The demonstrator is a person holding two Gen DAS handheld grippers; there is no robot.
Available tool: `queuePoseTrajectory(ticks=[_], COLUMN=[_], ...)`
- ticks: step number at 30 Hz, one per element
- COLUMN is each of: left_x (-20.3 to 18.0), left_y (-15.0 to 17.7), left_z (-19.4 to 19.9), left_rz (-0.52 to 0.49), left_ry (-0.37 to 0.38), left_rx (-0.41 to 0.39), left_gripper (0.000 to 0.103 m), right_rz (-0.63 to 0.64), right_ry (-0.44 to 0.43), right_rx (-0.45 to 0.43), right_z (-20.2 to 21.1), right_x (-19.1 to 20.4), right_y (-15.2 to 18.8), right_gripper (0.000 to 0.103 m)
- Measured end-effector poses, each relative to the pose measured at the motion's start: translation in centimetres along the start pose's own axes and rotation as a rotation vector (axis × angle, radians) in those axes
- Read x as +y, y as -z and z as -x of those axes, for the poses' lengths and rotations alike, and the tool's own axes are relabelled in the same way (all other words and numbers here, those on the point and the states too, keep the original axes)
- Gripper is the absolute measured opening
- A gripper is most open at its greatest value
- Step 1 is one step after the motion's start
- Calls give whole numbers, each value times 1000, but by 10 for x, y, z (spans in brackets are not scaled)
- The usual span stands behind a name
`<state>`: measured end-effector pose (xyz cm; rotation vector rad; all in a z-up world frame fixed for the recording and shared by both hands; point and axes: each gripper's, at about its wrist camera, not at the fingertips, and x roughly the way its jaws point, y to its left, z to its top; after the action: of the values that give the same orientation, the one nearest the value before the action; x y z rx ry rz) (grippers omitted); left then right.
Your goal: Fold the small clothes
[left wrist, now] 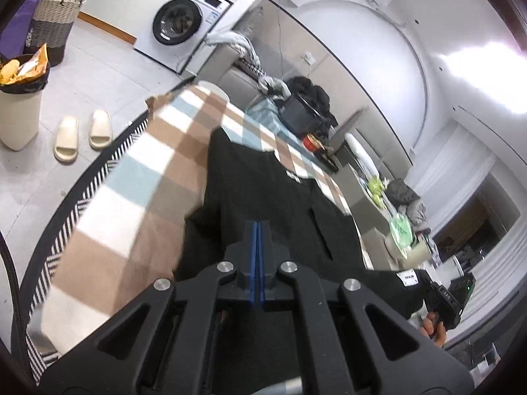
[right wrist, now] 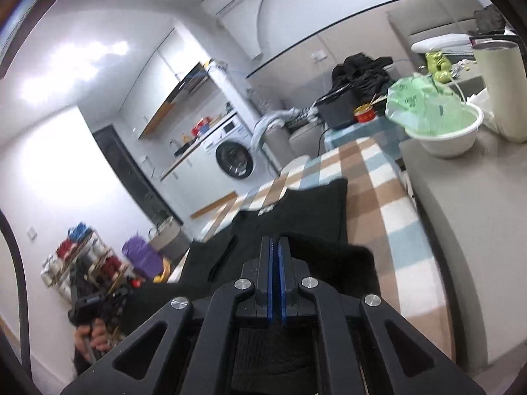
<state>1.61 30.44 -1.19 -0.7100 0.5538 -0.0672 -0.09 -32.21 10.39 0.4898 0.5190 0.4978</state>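
Observation:
A black garment (left wrist: pixel 263 181) lies spread on a checked brown, white and blue blanket (left wrist: pixel 131 181). Its near edge is raised off the blanket. My left gripper (left wrist: pixel 258 227) is shut, and the black cloth runs in under its blue pads and off to the right. That stretch carries a white label (left wrist: pixel 408 278) and ends at the right gripper (left wrist: pixel 441 299), which a hand holds. In the right wrist view, my right gripper (right wrist: pixel 276 243) is shut on the same garment (right wrist: pixel 296 204). The left gripper (right wrist: pixel 89 306) shows at the lower left.
A grey counter (right wrist: pixel 444 197) on the right bears a white bowl with a green bag (right wrist: pixel 438 125) and a tall pale tumbler (right wrist: pixel 504 89). Beyond the blanket stand a black box (right wrist: pixel 339 108) and a red tin (right wrist: pixel 364 113). On the floor are slippers (left wrist: pixel 82 135), a bin (left wrist: pixel 19 105) and a washing machine (left wrist: pixel 179 23).

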Motion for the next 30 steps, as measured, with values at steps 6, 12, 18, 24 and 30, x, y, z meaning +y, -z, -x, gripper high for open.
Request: queuePoseTrajectory(ticks=[6, 12, 18, 24, 30], left_x=[15, 22, 18, 5, -2], left_y=[0, 32, 62, 82, 99], left_z=[-16, -22, -10, -1, -32], left_rz=[15, -24, -45, -117, -212], left_ry=[-79, -157, -130, -140, -237], left_rx=[56, 153, 176, 214, 298], left_gripper=[0, 7, 54, 62, 59], right_rz=[-35, -24, -30, -32, 47], right_ry=[78, 122, 127, 142, 175], right_rx=[61, 223, 297, 359, 440], right_z=[-25, -28, -23, -16, -16], right_x=[-13, -26, -36, -43, -40], right_y=[-9, 11, 27, 36, 47], right_gripper=[3, 9, 38, 44, 52])
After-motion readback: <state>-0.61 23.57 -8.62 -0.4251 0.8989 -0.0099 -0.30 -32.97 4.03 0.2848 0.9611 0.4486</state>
